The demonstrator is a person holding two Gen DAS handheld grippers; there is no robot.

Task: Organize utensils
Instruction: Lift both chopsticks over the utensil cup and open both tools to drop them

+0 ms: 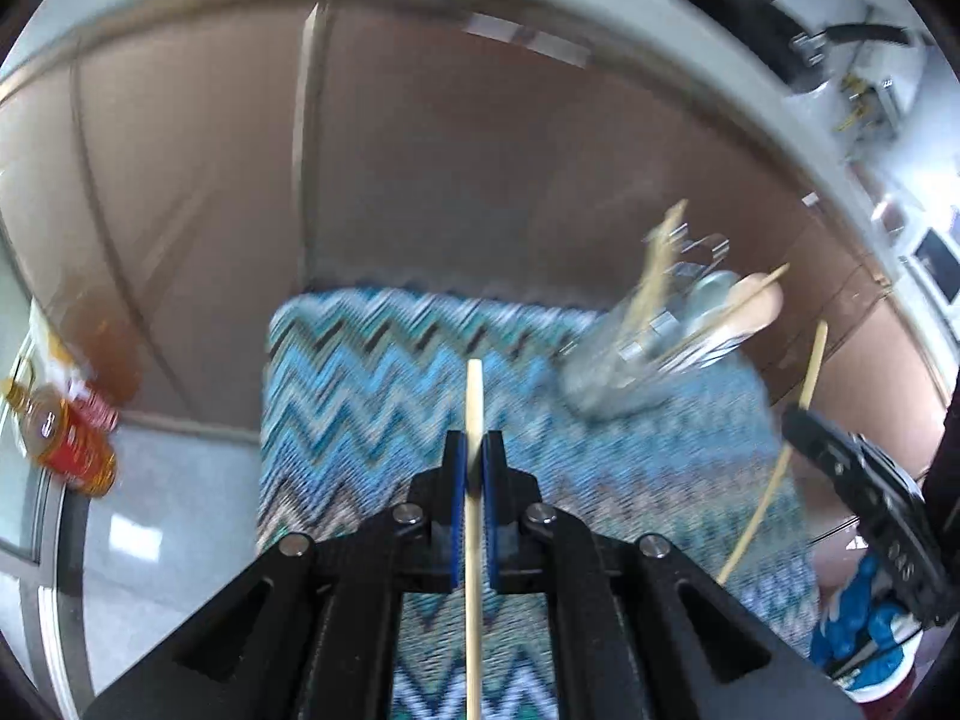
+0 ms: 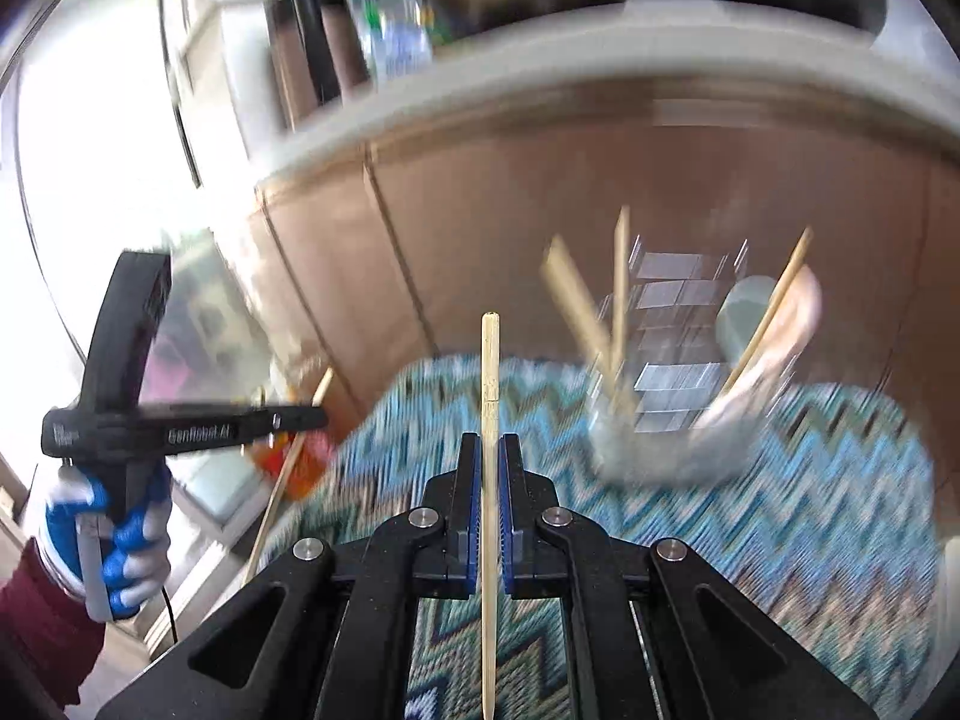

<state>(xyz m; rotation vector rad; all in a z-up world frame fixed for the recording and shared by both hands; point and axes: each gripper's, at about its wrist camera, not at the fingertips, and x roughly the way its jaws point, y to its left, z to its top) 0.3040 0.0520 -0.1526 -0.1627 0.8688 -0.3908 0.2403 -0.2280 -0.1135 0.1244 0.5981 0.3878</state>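
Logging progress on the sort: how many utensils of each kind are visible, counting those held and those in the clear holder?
Held chopsticks: 2
Stored chopsticks: 3
Wooden spoon: 1
Total: 6, with a blurred grey item left uncounted.

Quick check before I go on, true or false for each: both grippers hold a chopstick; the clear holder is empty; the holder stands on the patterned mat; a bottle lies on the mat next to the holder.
1. Each gripper holds a chopstick. True: the left gripper is shut on a chopstick, the right gripper on another chopstick.
2. The clear holder is empty. False: it already holds several chopsticks and a spoon.
3. The holder stands on the patterned mat. True.
4. A bottle lies on the mat beside the holder. False: it sits off the mat, far to the left.
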